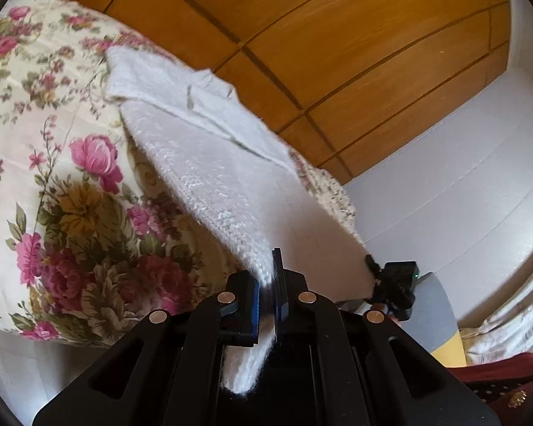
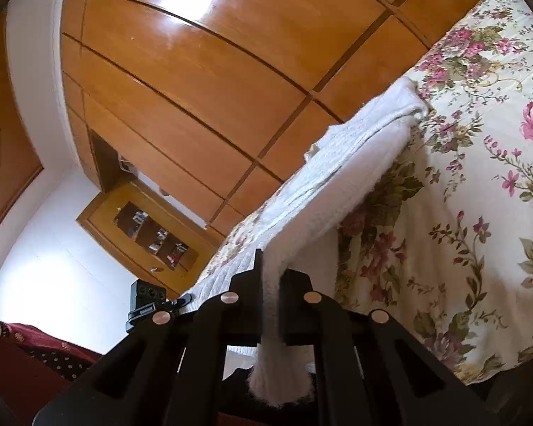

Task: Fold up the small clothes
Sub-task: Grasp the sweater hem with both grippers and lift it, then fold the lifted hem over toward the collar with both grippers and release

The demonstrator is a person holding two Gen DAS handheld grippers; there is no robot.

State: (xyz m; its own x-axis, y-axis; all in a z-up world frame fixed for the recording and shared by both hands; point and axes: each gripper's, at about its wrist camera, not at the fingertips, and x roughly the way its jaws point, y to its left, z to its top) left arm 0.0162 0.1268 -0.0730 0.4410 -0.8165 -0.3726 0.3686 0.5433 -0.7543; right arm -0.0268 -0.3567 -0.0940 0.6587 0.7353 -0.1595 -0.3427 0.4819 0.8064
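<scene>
Bedroom with wooden wardrobe panels [image 1: 302, 35] and a white wall [image 1: 444, 177] behind a bed under a floral bedspread [image 1: 53, 177]. Left claw [image 1: 266, 294]: jaws pressed together, pinching one edge of the white knitted garment [image 1: 209, 163], a short tail of knit hanging below the pads. Right claw [image 2: 272, 294]: jaws likewise pinching another edge of the same garment [image 2: 337, 184], with a tuft hanging beneath. From each claw the garment runs up and away, raised off the bedspread [image 2: 479, 177] at the near end, its far end resting on the bed. In the left view the right claw [image 1: 391, 284] appears at the garment's other edge. A dark red patterned sleeve [image 2: 35, 348] shows at the frame's lower corner.
</scene>
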